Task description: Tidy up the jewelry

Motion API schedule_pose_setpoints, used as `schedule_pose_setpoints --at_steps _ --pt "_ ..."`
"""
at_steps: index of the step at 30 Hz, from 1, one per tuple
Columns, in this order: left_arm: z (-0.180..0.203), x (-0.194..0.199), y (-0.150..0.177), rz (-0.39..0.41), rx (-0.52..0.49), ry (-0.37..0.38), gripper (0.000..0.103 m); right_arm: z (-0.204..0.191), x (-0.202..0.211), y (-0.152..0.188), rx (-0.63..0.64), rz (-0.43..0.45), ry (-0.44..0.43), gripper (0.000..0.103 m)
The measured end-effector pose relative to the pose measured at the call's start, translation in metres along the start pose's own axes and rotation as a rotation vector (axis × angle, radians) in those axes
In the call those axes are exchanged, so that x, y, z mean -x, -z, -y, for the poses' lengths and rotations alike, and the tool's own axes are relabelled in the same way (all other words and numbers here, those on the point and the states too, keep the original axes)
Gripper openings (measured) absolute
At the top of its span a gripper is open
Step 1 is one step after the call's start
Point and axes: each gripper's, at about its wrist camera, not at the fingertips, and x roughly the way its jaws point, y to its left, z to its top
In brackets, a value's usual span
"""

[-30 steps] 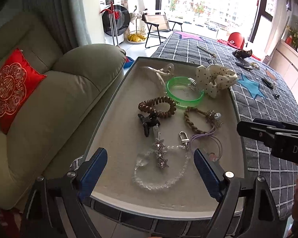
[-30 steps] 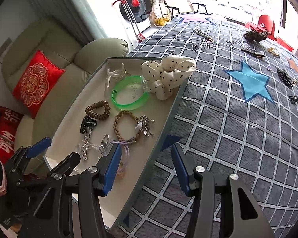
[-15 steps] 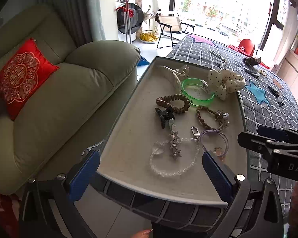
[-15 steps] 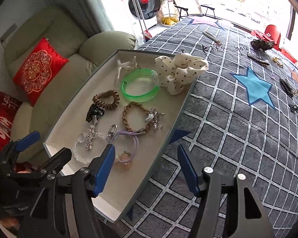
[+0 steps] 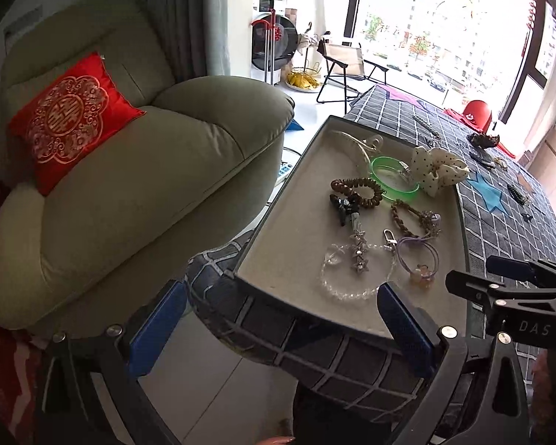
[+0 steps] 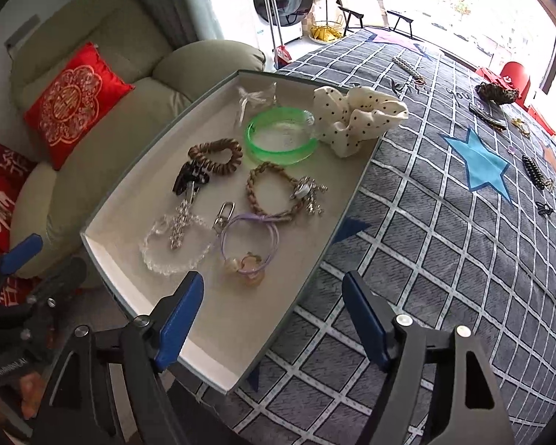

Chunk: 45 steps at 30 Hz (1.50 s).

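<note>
Since a second ago I have drawn both tools back toward the near end of the shallow grey rectangular tray (image 6: pixel 103 222), so more of its rim and the grey checked cloth (image 6: pixel 444 259) beneath now shows ahead of me; I judge that the last piece is delivered and the next pick lies out on the cloth. My left gripper (image 5: pixel 281 320) hangs spread to its widest with nothing between its blue pads, straddling the tray's near corner without touching it. My right gripper (image 6: pixel 272 313) is opening, also empty, its pads above the tray's near right edge. Ahead of it in the tray lie the white polka-dot fabric scrunchie (image 6: pixel 356 118), the translucent green bangle (image 6: pixel 281 135), the clear beaded bracelet (image 6: pixel 174 248) and the lilac cord hair tie (image 6: pixel 248 241).
</note>
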Motion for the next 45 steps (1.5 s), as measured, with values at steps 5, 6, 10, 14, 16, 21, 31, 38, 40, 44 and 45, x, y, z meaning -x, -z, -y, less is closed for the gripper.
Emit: schedule_pose_setpoints --at_steps 5,6,10,14,16,21,31,38,40,44,45 --pt "0.010 0.003 0.007 0.000 -0.042 -0.027 0.103 0.000 0.005 0.006 -0.006 0.007 0.004 0.084" --pt "0.012 0.002 0.009 -0.007 -0.050 -0.029 0.103 0.001 0.006 0.007 -0.010 0.009 0.004 0.084" --pt "0.017 0.003 0.014 -0.027 -0.061 -0.020 0.103 0.006 0.011 0.010 -0.031 0.017 0.005 0.084" --pt "0.019 0.003 0.019 -0.043 -0.057 -0.013 0.103 0.011 0.018 0.014 -0.044 0.033 0.007 0.084" --pt "0.021 0.004 0.021 -0.044 -0.058 -0.021 0.103 0.012 0.019 0.015 -0.050 0.039 0.007 0.084" --pt "0.024 0.006 0.022 -0.048 -0.060 -0.023 0.103 0.017 0.025 0.021 -0.070 0.051 0.013 0.098" --pt "0.037 0.011 0.021 -0.046 -0.091 -0.043 0.103 0.029 0.032 0.033 -0.103 0.059 0.038 0.098" --pt "0.050 0.020 0.020 -0.031 -0.109 -0.045 0.103 0.033 0.045 0.039 -0.102 0.093 0.083 0.098" --pt "0.053 0.022 0.020 -0.028 -0.108 -0.042 0.103 0.032 0.052 0.041 -0.101 0.111 0.096 0.098" --pt "0.060 0.029 0.019 -0.015 -0.110 -0.040 0.103 0.034 0.063 0.043 -0.104 0.145 0.118 0.098" --pt "0.061 0.030 0.018 -0.012 -0.109 -0.040 0.103 0.034 0.066 0.043 -0.105 0.153 0.120 0.098"
